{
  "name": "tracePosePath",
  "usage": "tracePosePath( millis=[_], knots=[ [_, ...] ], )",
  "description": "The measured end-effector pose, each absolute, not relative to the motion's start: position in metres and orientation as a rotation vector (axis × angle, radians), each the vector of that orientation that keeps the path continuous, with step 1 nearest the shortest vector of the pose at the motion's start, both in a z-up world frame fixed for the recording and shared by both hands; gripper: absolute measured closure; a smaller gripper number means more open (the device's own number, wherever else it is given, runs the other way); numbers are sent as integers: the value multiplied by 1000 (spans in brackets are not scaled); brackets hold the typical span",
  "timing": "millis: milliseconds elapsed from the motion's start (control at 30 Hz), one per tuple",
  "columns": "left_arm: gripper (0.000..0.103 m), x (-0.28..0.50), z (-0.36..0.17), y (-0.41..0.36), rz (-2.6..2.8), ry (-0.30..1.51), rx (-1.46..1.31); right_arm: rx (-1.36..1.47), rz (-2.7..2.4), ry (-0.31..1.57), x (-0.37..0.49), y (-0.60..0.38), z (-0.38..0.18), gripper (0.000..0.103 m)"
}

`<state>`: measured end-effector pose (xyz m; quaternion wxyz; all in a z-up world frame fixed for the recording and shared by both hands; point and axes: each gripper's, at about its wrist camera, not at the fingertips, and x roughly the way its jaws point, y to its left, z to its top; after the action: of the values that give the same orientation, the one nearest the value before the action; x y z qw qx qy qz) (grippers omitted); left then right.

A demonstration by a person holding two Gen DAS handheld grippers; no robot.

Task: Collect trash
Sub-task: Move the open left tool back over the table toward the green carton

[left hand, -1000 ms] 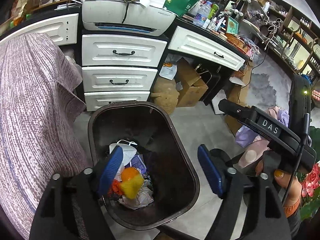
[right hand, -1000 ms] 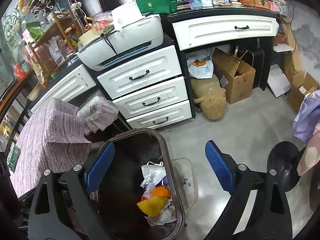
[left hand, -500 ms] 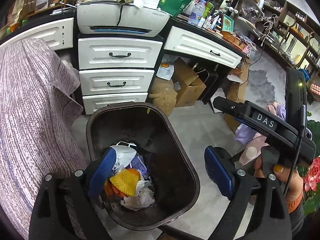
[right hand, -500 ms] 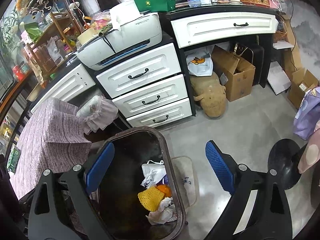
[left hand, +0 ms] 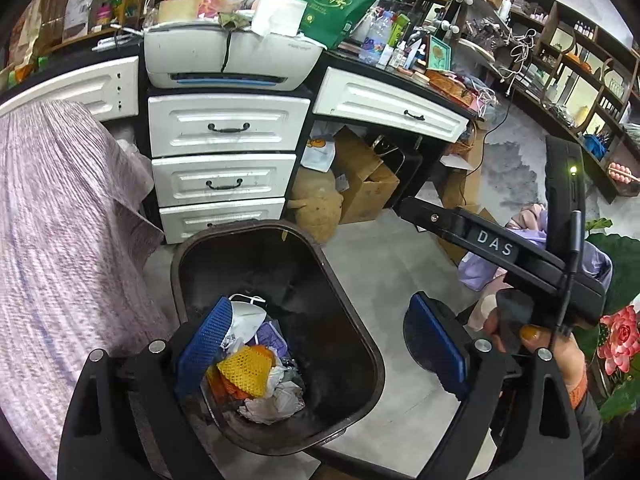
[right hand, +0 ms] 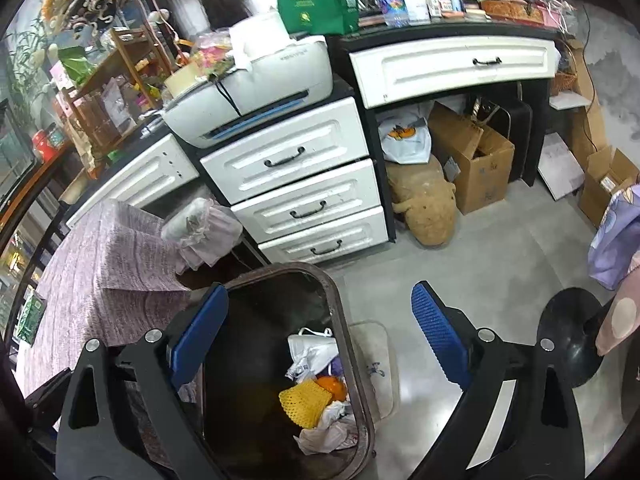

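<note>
At the far left a purple-grey ribbed cloth (left hand: 60, 240) drapes over furniture beside the white drawer unit (left hand: 224, 164), which has three drawers with black handles. A grey-white printer (left hand: 232, 60) sits on top of the unit, with a green tote bag (left hand: 340, 0) bearing gold Chinese characters behind it; the characters are too stylised to read. On the floor in front of the drawers stands the dark brown trash bin (left hand: 360, 344). The trash lies in its near left corner: a yellow foam fruit net (left hand: 246, 368), an orange peel (right hand: 332, 386), a white face mask (left hand: 246, 318) and crumpled white paper (left hand: 276, 400).

The left gripper (left hand: 320, 344) hovers over the bin with its blue-padded fingers spread wide, holding nothing. To its right a cardboard box (left hand: 364, 176) sits under the desk. The right gripper (right hand: 316, 336), its body labelled "DAS" (left hand: 496, 243) in the left wrist view, is likewise spread wide and empty, its left finger over the bin, its right finger over bare floor.
</note>
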<state>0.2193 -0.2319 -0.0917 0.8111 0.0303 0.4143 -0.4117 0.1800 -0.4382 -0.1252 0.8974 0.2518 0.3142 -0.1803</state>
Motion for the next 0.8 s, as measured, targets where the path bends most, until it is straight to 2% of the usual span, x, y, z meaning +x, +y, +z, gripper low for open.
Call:
tracePosePath(
  millis=[467, 800],
  knots=[
    [12, 238, -63, -167, -788, 875, -6, 511, -183, 654, 195, -402, -103, 10],
    [11, 281, -59, -54, -552, 865, -20, 441, -12, 692, 215, -349, -90, 10]
  ],
)
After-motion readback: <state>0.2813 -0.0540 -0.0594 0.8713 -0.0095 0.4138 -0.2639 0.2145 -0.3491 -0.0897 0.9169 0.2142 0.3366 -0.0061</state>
